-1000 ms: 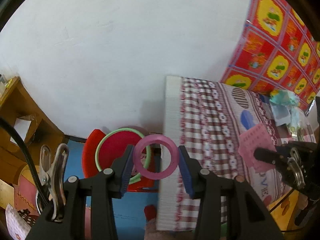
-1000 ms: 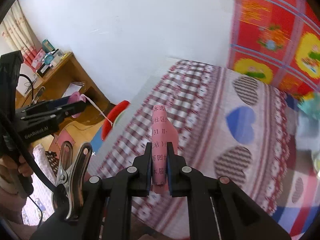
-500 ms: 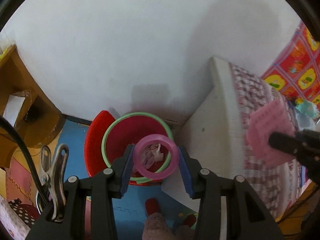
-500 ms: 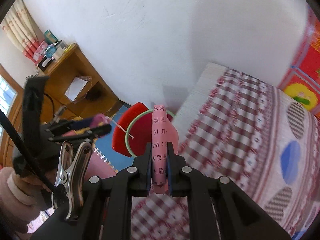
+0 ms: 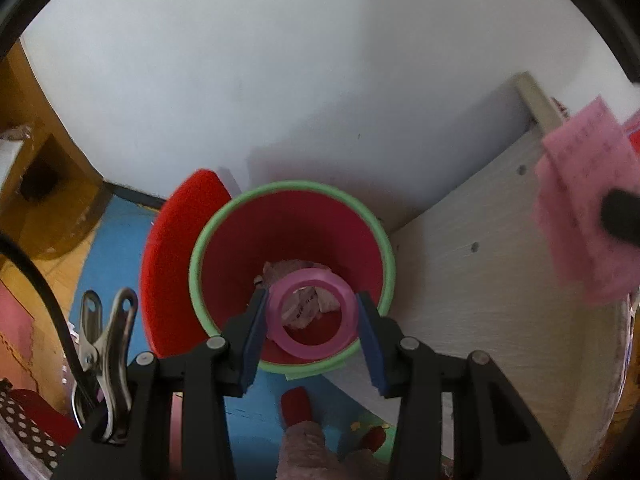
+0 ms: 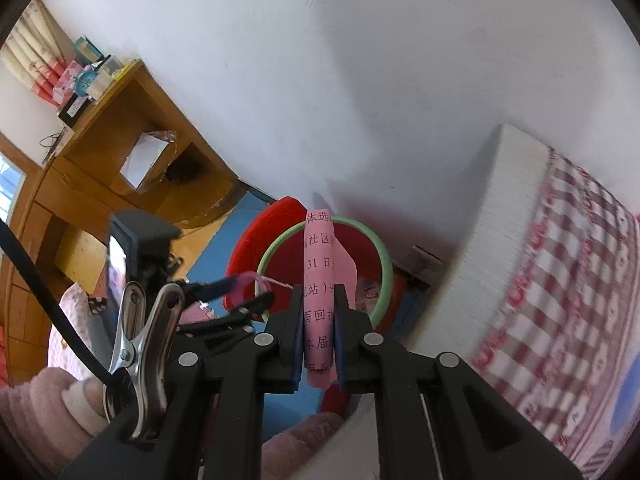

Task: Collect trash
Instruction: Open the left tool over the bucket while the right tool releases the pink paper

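**Both tongs loaded, over the bin**

White plastered wall (image 5: 280, 80) fills the upper field in both wrist views. Pale wood-grain bed side panel (image 5: 480, 280) runs along the right; red-and-white checked bedsheet (image 6: 560, 280) lies on top of it. Orange-brown wooden desk (image 6: 132, 152) stands against the wall at left, small boxes and a blue clock on its top edge. Blue foam floor mat (image 5: 108, 240) under the bin.

Red plastic waste bin with green rim (image 5: 292, 248) stands on the floor in the corner between wall and bed panel, its red lid tipped up behind the left rim. Crumpled pale paper scraps (image 5: 296, 280) lie in the bottom.

Left gripper (image 5: 312, 316) points steeply down over the bin's near rim, blue pads clamped at middling width on a pink translucent plastic ring (image 5: 312, 312), held flat-on to the camera.

Right gripper (image 6: 318, 324), jaws narrow, pinches a pink printed paper slip (image 6: 318, 272) folded lengthwise, upright between the pads; its top lines up with the bin's far rim.
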{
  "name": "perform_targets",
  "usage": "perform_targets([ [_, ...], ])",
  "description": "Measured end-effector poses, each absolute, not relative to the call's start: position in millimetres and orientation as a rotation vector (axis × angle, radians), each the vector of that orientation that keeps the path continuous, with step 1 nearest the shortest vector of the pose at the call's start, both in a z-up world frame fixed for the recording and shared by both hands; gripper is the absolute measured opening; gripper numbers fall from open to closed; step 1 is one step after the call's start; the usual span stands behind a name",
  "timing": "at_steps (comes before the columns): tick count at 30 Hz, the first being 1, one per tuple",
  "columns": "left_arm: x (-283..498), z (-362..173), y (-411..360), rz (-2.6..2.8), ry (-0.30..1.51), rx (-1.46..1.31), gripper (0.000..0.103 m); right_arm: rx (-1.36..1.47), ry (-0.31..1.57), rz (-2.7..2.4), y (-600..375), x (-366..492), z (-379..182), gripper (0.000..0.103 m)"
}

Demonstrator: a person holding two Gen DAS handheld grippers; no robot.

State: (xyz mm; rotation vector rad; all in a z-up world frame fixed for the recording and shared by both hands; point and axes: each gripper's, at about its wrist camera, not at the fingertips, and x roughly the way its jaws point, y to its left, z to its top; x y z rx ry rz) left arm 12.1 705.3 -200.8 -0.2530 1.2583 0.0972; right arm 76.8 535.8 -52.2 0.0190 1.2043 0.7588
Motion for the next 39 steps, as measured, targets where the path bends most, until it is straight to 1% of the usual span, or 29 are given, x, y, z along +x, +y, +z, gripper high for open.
perform_targets([
  [5,20,-223,709,0.084,1.283,-0.269,0.045,0.005,1.236,0.757,552,87,-65,0.013],
  [11,25,-233,713,0.05,1.303,-0.289,0.045,0.006,1.269,0.747,563,94,-81,0.013],
  [36,9,-212,736,0.159,1.309,-0.295,0.046,0.009,1.397,0.734,609,111,-127,0.013],
  [37,8,-210,736,0.161,1.308,-0.295,0.046,0.013,1.4,0.735,610,112,-129,0.014],
  [39,6,-207,736,0.167,1.304,-0.293,0.046,0.033,1.421,0.739,610,113,-133,0.019],
])
